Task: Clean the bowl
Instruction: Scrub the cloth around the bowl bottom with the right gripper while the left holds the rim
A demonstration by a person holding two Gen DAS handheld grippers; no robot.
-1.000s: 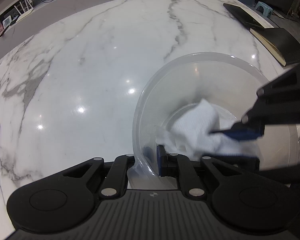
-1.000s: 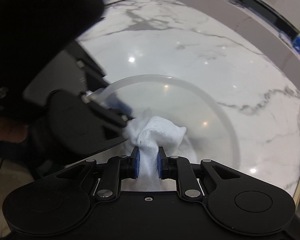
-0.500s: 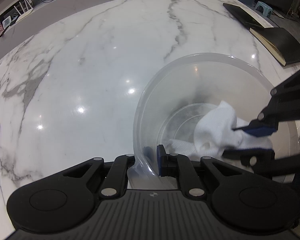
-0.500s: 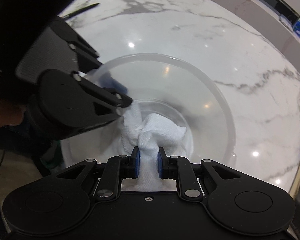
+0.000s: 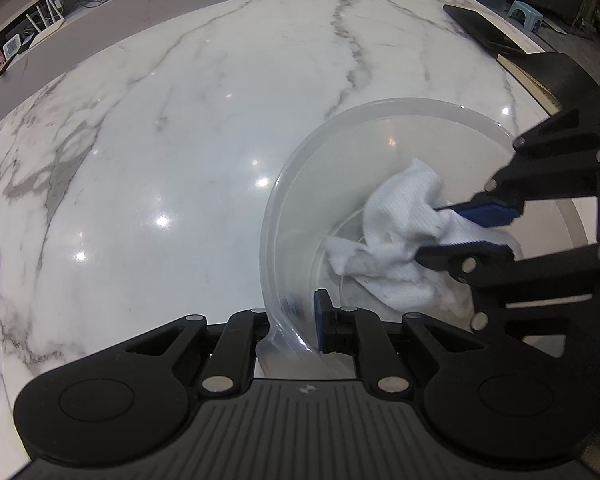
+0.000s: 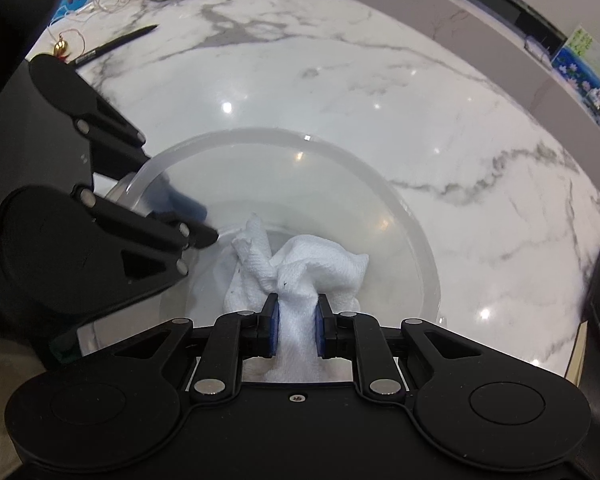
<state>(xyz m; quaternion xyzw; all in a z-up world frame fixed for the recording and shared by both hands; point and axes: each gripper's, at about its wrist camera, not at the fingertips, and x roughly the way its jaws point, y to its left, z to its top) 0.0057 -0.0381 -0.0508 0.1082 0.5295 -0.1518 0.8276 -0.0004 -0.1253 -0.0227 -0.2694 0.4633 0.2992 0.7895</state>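
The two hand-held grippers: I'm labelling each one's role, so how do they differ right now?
The left hand-held gripper is shut on the rim of the clear bowl, bracing it; the right hand-held gripper is shut on the bunched white cloth. The left one sits at the bowl's edge, the right one reaches inside. Both have blue pads and point steeply down.

Bright overhead lamps leave small white glare spots on the glossy marble table (image 5: pixel 180 128); fisheye bending curves its edges, corners dark.
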